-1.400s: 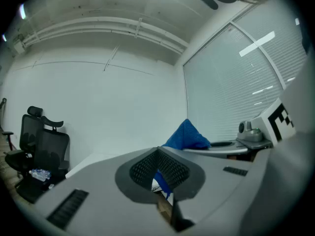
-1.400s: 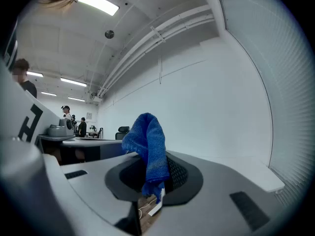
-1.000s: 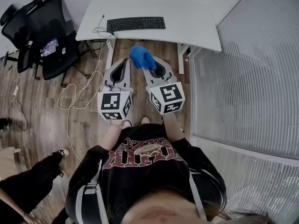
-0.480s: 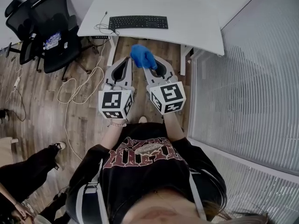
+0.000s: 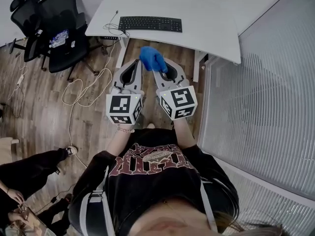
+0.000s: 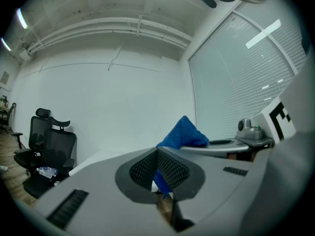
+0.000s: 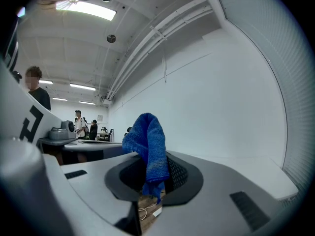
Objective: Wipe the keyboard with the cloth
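Note:
A black keyboard lies on the white desk at the top of the head view. Both grippers are held in the air in front of the desk, above the wooden floor and short of the keyboard. My right gripper is shut on a blue cloth, which bunches up above its jaws and hangs a little below them. My left gripper is beside it, jaws together with nothing in them. The cloth also shows past the left jaws.
Black office chairs stand left of the desk. Cables trail over the floor from the desk's left end. A glass wall with blinds runs along the right. Another person's legs are at lower left.
Both grippers and the cloth keep the same pose. The desk and keyboard sit slightly further right in view. The person at lower left has shifted.

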Action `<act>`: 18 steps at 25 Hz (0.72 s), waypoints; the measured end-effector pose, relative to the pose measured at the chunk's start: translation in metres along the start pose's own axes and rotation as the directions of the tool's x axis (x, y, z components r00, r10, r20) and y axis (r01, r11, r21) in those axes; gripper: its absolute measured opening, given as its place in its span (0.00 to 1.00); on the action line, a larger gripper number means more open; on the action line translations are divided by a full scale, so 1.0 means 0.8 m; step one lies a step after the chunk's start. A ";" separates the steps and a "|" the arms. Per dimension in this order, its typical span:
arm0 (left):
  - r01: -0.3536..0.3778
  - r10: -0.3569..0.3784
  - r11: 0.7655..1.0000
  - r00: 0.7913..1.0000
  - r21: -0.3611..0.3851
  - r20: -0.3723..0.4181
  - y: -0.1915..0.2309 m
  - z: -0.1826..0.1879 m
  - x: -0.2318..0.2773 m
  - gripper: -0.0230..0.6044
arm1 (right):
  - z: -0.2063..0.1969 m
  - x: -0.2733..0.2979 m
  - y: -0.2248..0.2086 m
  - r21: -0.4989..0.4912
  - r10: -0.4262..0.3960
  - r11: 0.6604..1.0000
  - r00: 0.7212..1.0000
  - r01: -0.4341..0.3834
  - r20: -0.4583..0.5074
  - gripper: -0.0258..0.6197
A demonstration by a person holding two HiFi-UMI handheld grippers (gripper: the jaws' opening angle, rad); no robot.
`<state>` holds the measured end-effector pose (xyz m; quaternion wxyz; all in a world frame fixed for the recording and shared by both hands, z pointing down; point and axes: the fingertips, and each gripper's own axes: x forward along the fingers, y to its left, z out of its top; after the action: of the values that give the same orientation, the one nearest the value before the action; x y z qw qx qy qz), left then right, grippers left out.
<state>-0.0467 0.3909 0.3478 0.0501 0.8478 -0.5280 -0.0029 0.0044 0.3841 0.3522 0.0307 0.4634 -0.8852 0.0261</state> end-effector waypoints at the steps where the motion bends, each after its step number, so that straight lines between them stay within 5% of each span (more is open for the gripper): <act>1: 0.001 -0.001 1.000 1.000 0.000 0.000 0.003 0.001 0.004 0.09 | 0.001 0.005 -0.001 -0.001 0.000 1.000 1.000 0.000 0.001 0.14; 18: 0.076 -0.076 0.997 0.997 -0.008 -0.013 0.085 0.008 0.115 0.09 | 0.008 0.130 -0.052 0.002 -0.062 0.998 0.998 0.062 -0.010 0.14</act>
<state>-0.0674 0.2783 0.3522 0.0566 0.8670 -0.4951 -0.0012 -0.0211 0.2750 0.3548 0.0353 0.4904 -0.8703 0.0286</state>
